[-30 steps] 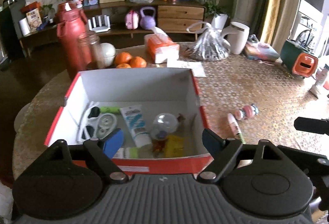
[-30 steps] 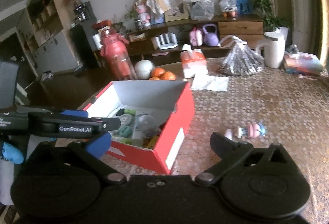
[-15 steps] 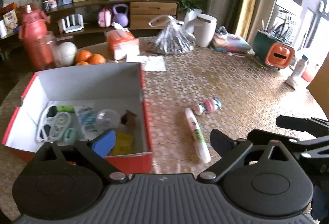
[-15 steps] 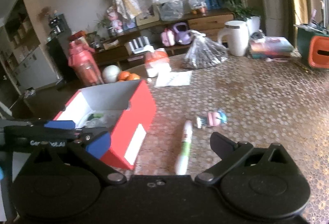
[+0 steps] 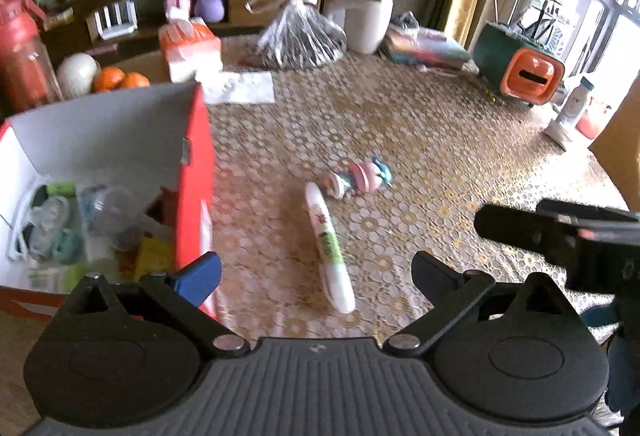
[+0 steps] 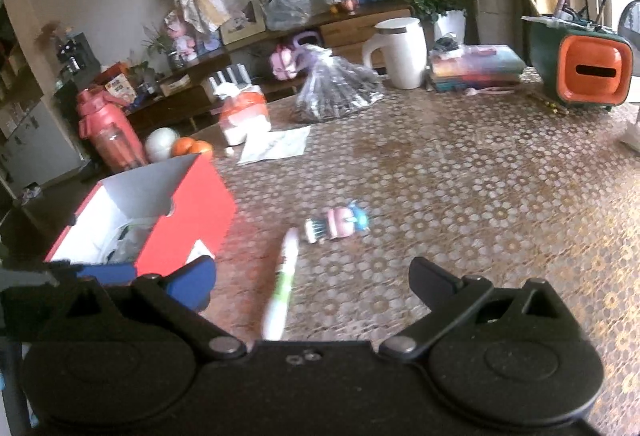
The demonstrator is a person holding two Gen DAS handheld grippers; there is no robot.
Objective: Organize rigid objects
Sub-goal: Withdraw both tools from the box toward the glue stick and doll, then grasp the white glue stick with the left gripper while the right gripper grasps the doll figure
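A red box [image 5: 196, 172] [image 6: 192, 212] with a white inside stands at the left and holds several small items, among them white glasses, a tube and a clear ball. A white and green pen-like tube [image 5: 328, 248] [image 6: 282, 284] lies on the patterned table right of the box. A small pink and blue toy [image 5: 360, 178] [image 6: 340, 224] lies just beyond it. My left gripper [image 5: 316, 272] is open and empty, with the tube between its fingers' line. My right gripper [image 6: 312, 276] is open and empty, above the tube's near end.
At the table's back are a red bottle [image 5: 18, 48], oranges [image 5: 120, 80], a tissue pack [image 5: 190, 48], paper [image 5: 240, 92], a tied plastic bag [image 5: 300, 36], a white mug [image 6: 402, 52] and books [image 6: 476, 66]. A green and orange case [image 5: 520, 64] stands at the right.
Both grippers have swung right, away from the box and toward the tube and toy, which now lie centred in front of them. Both stay open.
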